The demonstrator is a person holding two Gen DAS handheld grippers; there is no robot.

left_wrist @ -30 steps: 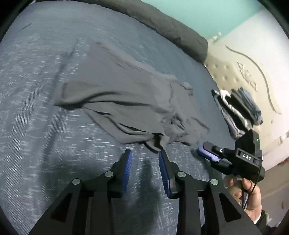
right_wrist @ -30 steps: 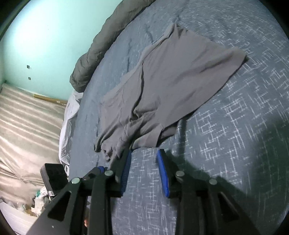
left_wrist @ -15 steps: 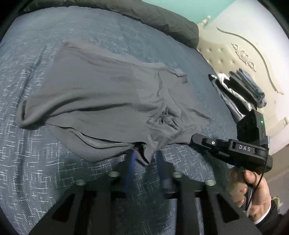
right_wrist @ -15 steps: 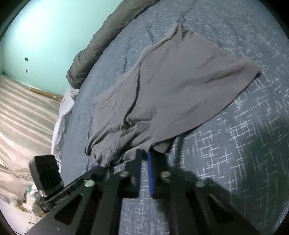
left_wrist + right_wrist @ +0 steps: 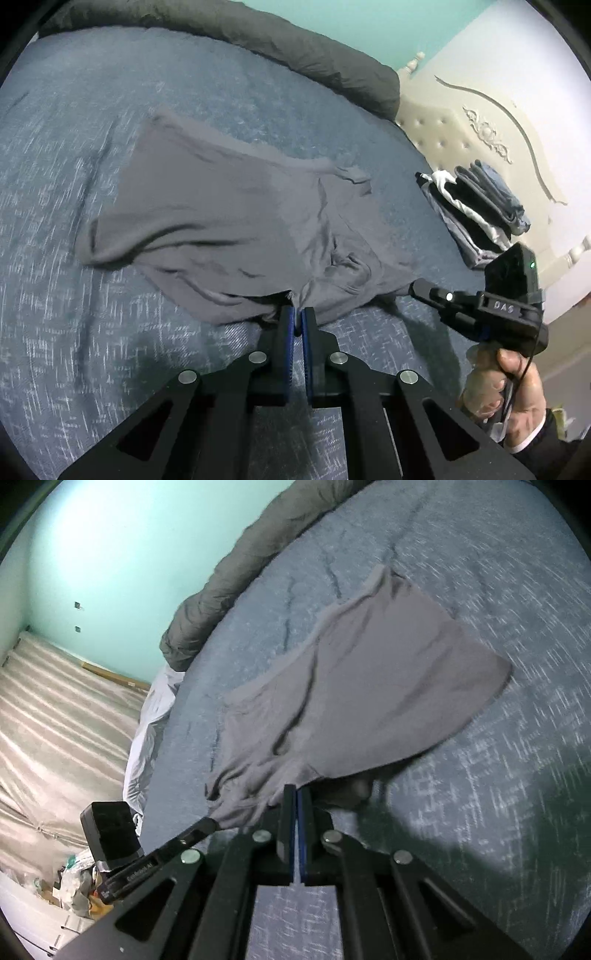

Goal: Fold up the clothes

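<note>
A grey garment (image 5: 236, 221) lies spread and wrinkled on the blue bedspread (image 5: 66, 280). My left gripper (image 5: 297, 314) is shut on its near edge. My right gripper (image 5: 296, 792) is shut on the near edge of the same garment (image 5: 369, 701), lifting it slightly off the bed. In the left wrist view the right gripper (image 5: 421, 286) reaches in from the right and touches the garment's right corner. In the right wrist view the left gripper (image 5: 207, 825) touches the garment's left corner.
A dark grey rolled duvet (image 5: 295, 51) lies along the far side of the bed. A stack of folded clothes (image 5: 476, 210) sits at the bed's right end by a cream headboard (image 5: 480, 129). Beyond the bed's left edge are a covered mattress (image 5: 55, 738) and clutter (image 5: 74, 886).
Both grippers moved forward to the garment's near edge and shut on it. The edge has risen a little off the bedspread.
</note>
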